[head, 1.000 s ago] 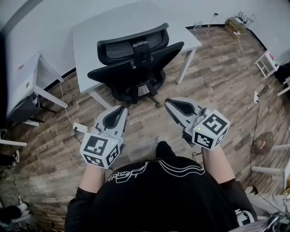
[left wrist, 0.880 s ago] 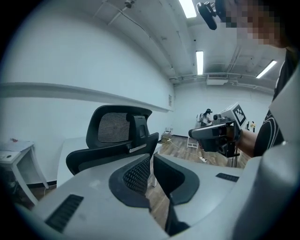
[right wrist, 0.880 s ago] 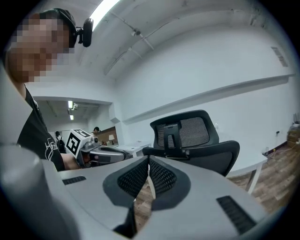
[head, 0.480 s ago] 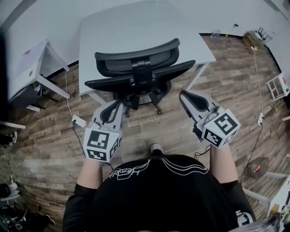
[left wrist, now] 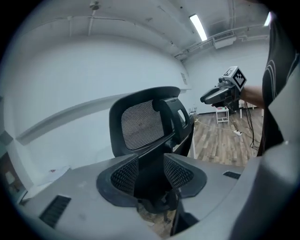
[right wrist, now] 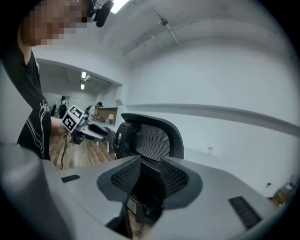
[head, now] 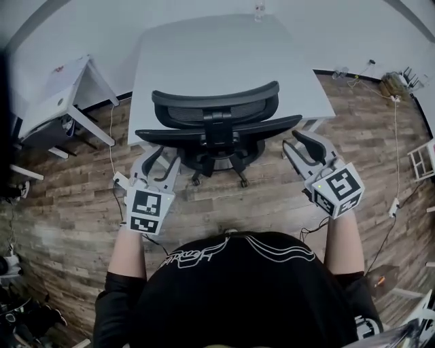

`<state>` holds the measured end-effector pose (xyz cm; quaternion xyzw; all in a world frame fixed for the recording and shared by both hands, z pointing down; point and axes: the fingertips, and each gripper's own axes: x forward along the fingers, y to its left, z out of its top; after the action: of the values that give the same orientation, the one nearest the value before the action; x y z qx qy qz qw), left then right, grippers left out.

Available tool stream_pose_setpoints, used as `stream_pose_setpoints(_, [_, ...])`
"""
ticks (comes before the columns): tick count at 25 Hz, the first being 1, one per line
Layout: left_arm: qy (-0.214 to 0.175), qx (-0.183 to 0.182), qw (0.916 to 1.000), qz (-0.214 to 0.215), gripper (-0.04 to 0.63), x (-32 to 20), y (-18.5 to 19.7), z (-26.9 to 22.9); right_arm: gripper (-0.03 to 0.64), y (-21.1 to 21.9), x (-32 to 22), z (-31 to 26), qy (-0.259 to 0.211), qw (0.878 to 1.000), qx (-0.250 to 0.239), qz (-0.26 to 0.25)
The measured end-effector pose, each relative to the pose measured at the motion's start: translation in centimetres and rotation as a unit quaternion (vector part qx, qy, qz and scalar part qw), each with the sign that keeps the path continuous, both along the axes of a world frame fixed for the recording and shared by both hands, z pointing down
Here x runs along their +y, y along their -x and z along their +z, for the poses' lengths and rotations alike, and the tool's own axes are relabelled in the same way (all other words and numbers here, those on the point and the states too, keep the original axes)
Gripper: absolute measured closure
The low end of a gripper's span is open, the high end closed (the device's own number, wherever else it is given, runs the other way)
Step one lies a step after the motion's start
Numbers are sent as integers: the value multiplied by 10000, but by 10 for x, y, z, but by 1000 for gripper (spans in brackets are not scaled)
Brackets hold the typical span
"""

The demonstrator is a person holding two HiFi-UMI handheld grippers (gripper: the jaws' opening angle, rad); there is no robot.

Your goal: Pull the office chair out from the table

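The black mesh office chair (head: 215,126) stands tucked against the pale table (head: 231,54), its back toward me. My left gripper (head: 160,158) is just off the left end of the backrest, and its jaws are opening. In the left gripper view the backrest edge (left wrist: 145,124) shows through the gap of the left gripper (left wrist: 149,173), and the pads do not press on it. My right gripper (head: 303,142) is at the backrest's right end, its jaws also opening. The right gripper view shows the chair back (right wrist: 152,136) beyond the right gripper (right wrist: 146,176).
A small bottle (head: 258,10) stands at the table's far edge. A white side table (head: 64,95) is at the left. A power strip (head: 121,180) and cables lie on the wood floor by the left gripper, and another cable (head: 396,204) runs at the right.
Both grippers have moved forward and apart, from in front of my chest to either end of the chair's backrest. Their jaws, shut earlier, now stand apart.
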<state>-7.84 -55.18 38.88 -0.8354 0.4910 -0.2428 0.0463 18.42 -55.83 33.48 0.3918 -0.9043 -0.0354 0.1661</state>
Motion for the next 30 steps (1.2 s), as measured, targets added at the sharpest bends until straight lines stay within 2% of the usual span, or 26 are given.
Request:
stream_pose_setpoints(4, [67,-406,9989,-203,408,-15,25,9,374,-4,-17,15,-298,9961,818,-112])
stream_pose_setpoints(7, [138,-613,9976,-280,377,-28,42,14,354,-8,-33,31,-343,9904,1328,-167])
stream_pose_setpoints(11, [131,-1254,9919,-158,344,-41,55,32,341,-18,-53,53,-460,9784,2011,-95])
stream_pose_setpoints(15, [-40,-1930,9812,-15,337,-55,65,39,336,-25,-72,68,-584,9658,2524,-52])
stream_pose_setpoints(21, [-106,-2750,9609,300,337,-78,75,52,334,-27,-94,94,-853,9305,3556,-231])
stream_pose_setpoints(23, [-127,-2947,9546,425,337,-82,75,57,336,-26,-99,99,-903,9230,3730,-284])
stream_pose_setpoints(25, [-152,-2994,9521,602,337,-84,71,60,336,-26,-101,102,-982,9186,3813,-332])
stream_pose_setpoints(28, [-211,-2945,9516,849,337,-88,63,62,336,-25,-105,102,-1027,9219,3717,-365])
stream_pose_setpoints(30, [-255,-3019,9484,933,337,-92,61,62,336,-25,-109,99,-1071,9234,3668,-357])
